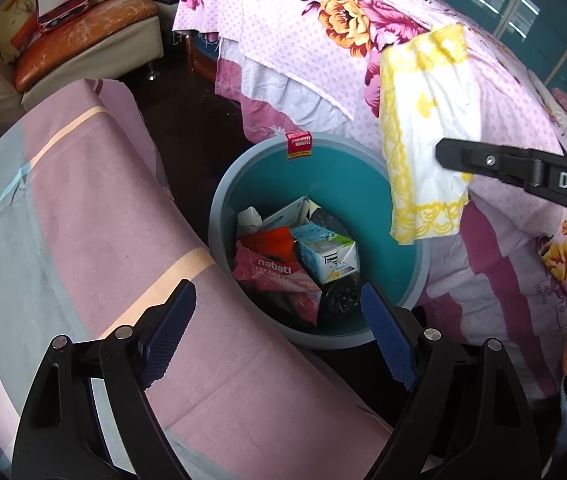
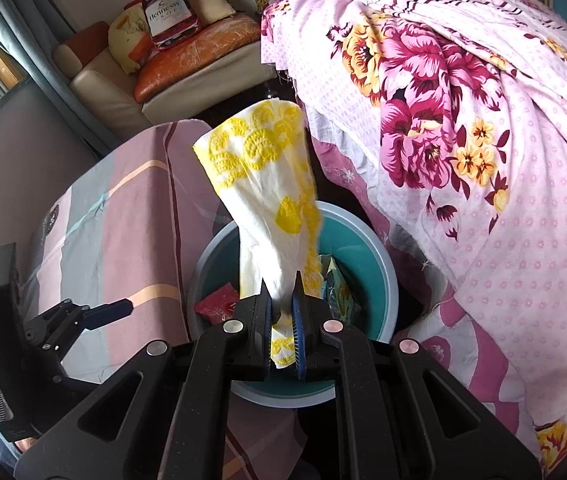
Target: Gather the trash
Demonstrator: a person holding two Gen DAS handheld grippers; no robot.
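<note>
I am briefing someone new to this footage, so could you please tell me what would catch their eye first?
First, the white and yellow napkin pinched in the right tool, hanging above the round teal bin. Next, the bin's contents: a red wrapper and a small carton. Then the floral bedsheet draped right of the bin, while the left tool stands open and empty.
</note>
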